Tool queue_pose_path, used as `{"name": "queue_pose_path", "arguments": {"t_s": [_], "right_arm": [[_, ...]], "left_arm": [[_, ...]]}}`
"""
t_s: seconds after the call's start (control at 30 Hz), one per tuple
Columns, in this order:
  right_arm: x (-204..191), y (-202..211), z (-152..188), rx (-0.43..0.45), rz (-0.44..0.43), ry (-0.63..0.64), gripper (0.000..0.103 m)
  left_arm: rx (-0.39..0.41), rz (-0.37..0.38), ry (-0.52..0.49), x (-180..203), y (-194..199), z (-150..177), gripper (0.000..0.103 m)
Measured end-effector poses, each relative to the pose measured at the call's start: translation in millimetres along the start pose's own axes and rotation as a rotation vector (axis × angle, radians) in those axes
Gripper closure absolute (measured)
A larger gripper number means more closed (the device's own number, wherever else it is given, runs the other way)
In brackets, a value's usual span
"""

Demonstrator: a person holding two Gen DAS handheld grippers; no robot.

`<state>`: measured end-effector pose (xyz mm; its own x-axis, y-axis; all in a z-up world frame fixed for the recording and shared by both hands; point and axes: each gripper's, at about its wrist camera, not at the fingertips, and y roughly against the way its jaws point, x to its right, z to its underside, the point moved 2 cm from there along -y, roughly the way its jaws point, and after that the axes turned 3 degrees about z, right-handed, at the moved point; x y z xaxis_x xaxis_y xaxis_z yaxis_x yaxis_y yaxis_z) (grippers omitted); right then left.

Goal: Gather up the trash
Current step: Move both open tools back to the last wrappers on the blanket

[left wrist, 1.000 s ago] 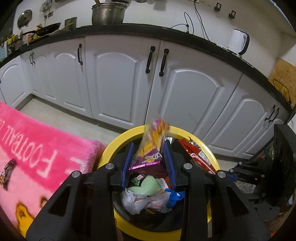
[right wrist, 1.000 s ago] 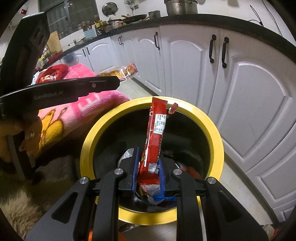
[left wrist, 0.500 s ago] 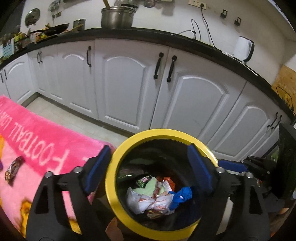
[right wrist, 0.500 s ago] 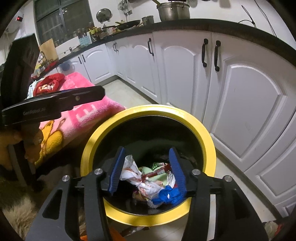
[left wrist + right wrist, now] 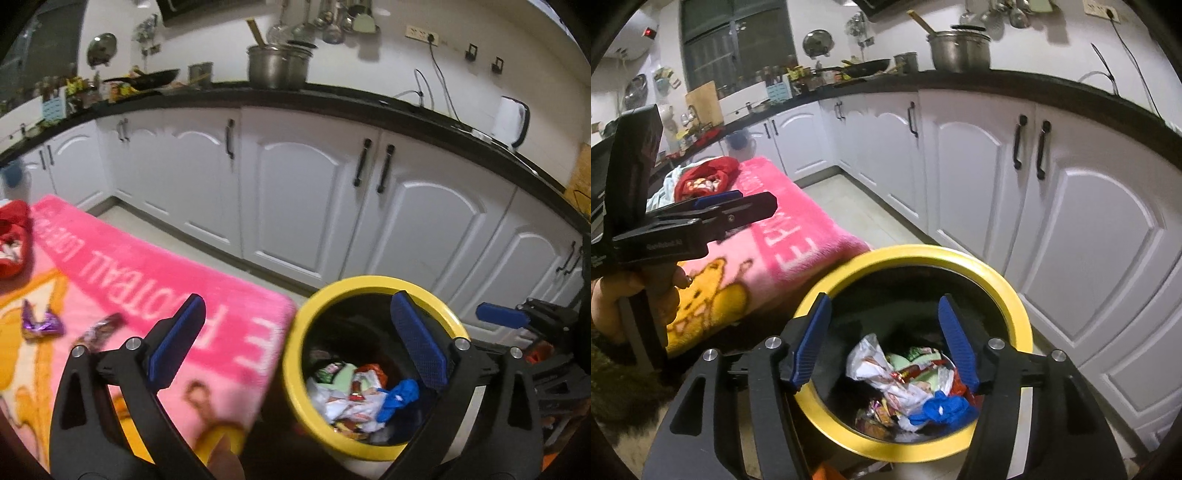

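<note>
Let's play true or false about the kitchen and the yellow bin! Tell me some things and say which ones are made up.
1. The bin has a yellow rim. True.
2. The bin is empty. False: crumpled wrappers and something blue lie inside.
3. The right tongs are squeezing a red wrapper. False: nothing is between them; they are opening.
4. A purple wrapper lies on the pink blanket. True.
5. The cupboard doors are black. False: they are white with dark handles.
</note>
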<state>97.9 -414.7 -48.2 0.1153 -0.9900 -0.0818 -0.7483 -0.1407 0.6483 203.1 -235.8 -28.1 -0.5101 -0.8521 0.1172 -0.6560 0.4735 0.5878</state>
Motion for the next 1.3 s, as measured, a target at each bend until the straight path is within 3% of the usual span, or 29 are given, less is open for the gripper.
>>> {"name": "queue_pose_path", "arguments": {"t_s": [0.7, 1.07, 1.3], "right_arm": [[-118, -45, -64, 0.007, -0.124, 0.15, 0.039], [-168, -98, -88, -0.039, -0.163, 0.179, 0.039], [-191, -141, -97, -0.087, -0.163, 0.163, 0.039]], "left_arm": [[0.112, -0.234, 0.167, -137, 73, 7, 0.011], [0.091, -0.352, 0.252, -212, 81, 22, 0.011], [0.058, -0.379, 0.307, -250, 76, 30, 0.011]]}}
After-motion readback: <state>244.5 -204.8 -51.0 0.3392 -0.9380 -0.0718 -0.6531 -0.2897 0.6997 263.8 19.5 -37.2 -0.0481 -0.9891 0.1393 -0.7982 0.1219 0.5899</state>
